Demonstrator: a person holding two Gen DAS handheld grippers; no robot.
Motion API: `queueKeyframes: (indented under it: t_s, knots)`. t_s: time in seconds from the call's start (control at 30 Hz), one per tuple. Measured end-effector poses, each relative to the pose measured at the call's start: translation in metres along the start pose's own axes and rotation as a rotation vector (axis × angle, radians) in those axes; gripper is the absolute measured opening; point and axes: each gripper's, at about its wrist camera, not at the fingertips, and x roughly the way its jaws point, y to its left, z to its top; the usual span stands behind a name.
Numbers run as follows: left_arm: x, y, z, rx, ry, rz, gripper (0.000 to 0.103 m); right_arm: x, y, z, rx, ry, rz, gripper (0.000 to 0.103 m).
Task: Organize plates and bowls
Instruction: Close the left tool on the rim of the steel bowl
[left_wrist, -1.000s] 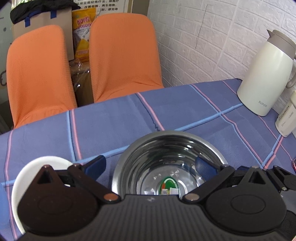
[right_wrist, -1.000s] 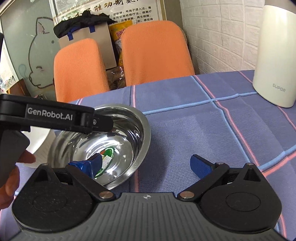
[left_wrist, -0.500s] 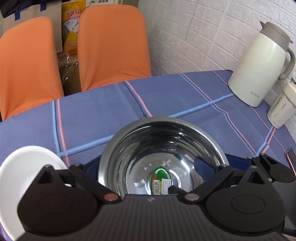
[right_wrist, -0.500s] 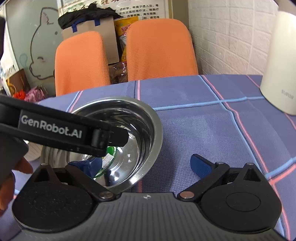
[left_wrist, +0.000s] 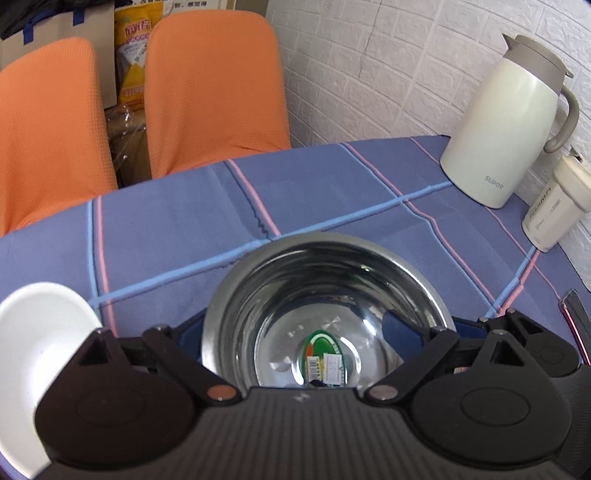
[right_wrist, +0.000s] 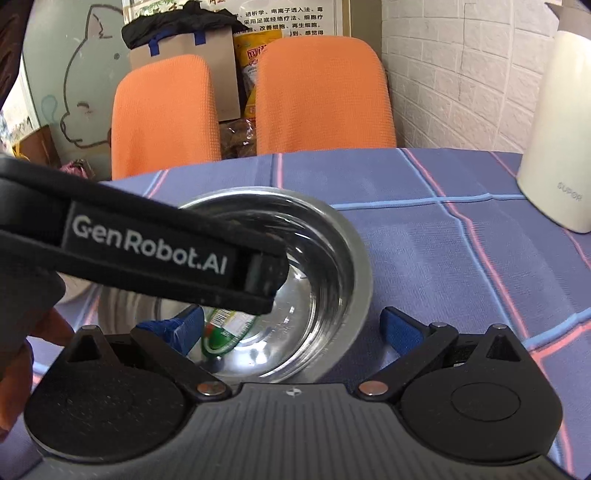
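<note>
Blue-clothed worktop (left_wrist: 177, 229) carries a shiny round steel bowl (left_wrist: 328, 295). Left gripper (left_wrist: 295, 332) and right gripper (right_wrist: 291, 328) gape apart, each straddling its rim. Light, stiff, slippery: pinch that rim.

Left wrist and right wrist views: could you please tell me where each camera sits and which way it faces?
Left wrist: on the left gripper, facing chairs and wall across the bowl; own open fingers show.
Right wrist: on the right gripper, facing likewise, straddling the bowl's right rim; left gripper and a hand show.
Shared: bowl, chairs, jug.
</note>
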Motion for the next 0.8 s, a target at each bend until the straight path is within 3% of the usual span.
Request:
queueKeyframes:
  t_s: [0.43, 0.63, 0.8]
  knots:
    - [-0.005, -0.001, -0.002, 0.021, 0.012, -0.024, 0.092, 0.002, -0.009, -0.005, 0.01, -0.032, -0.011, 0.09]
    - [-0.005, 0.002, -0.003, 0.013, 0.031, -0.039, 0.092, 0.0, -0.007, -0.003, -0.005, 0.002, -0.035, 0.09]
    - [-0.002, -0.001, -0.008, 0.029, 0.038, -0.027, 0.092, -0.01, -0.014, -0.005, 0.079, -0.004, 0.033, 0.09]
